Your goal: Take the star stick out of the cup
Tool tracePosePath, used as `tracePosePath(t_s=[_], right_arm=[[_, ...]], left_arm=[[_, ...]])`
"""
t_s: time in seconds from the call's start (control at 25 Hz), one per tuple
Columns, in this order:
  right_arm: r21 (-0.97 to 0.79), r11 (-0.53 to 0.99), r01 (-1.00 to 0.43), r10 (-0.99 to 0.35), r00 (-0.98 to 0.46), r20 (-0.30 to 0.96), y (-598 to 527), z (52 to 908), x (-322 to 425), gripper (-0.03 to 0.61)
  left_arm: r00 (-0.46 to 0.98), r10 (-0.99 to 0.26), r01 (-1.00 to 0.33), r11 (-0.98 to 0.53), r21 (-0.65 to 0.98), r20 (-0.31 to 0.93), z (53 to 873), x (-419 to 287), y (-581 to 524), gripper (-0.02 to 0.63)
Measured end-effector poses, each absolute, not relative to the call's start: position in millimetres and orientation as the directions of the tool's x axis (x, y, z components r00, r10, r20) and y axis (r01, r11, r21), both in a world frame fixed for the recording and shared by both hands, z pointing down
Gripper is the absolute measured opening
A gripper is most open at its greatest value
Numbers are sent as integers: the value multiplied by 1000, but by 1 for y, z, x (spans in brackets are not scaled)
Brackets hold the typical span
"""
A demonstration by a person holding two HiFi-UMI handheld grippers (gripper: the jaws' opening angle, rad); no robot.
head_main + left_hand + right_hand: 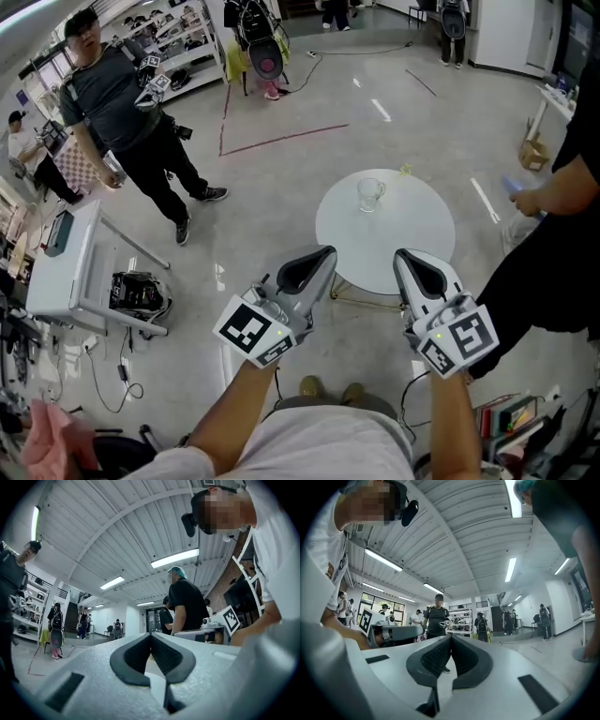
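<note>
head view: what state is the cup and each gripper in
cup: upright on the round table, nothing touching it, contents too small to tell
left gripper: shut, empty, away from the cup
right gripper: shut, empty, away from the cup

Cup by the table's far edge is showing too small to tell what's inside; left gripper and right gripper tips are covering the table's near edge; bystander is getting cut off by the head view's right edge
</note>
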State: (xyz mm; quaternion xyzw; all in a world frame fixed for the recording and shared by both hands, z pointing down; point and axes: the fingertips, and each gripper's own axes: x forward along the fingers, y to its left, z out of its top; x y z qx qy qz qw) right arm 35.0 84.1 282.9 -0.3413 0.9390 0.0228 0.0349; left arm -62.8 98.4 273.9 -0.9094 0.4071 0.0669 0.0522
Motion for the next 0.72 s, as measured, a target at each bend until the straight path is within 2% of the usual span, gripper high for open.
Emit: tracePosePath(t_s=[0.72], right_arm=[[19, 789, -614, -611, -788, -71, 59, 293, 81, 12]], left_arm=[[614, -775, -788, -613, -59, -146, 276, -29, 78, 15]])
